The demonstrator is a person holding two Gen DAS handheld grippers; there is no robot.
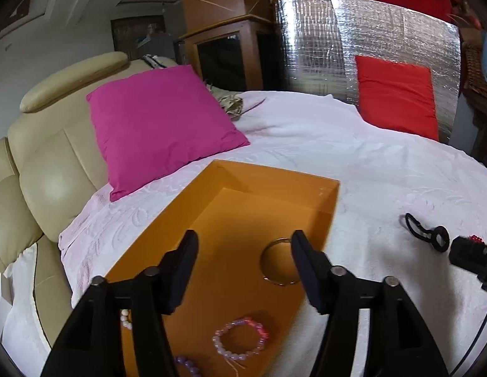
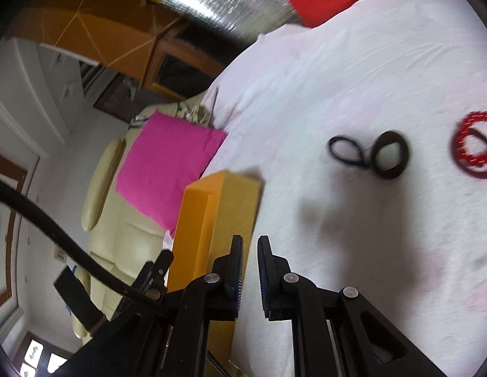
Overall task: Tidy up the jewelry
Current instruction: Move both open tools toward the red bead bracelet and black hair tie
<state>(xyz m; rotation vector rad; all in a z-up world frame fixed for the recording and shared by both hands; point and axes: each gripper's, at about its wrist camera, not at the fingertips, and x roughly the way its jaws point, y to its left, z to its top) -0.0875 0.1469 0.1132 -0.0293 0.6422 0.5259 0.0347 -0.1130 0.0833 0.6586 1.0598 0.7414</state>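
Note:
An open orange box [image 1: 325, 201] lies on the white bedspread. Inside it are a gold bangle [image 1: 279, 262], a pink bead bracelet [image 1: 241, 339], a purple bead bracelet [image 1: 186, 363] and a pale bead bracelet [image 1: 126, 319]. My left gripper [image 1: 243, 245] is open and empty above the box, its right finger next to the bangle. Black rings [image 1: 427, 235] lie on the bedspread right of the box; they also show in the right wrist view [image 2: 372, 154], with a red bead bracelet [image 2: 472, 150] beyond. My right gripper [image 2: 250, 245] is nearly shut and empty, beside the box's outer wall [image 2: 208, 220].
A magenta pillow [image 1: 161, 125] and a red pillow [image 1: 397, 94] lie at the back of the white bedspread [image 1: 369, 157]. A cream leather seat [image 1: 48, 172] stands on the left. A silver foil panel [image 1: 321, 40] and wooden furniture stand behind.

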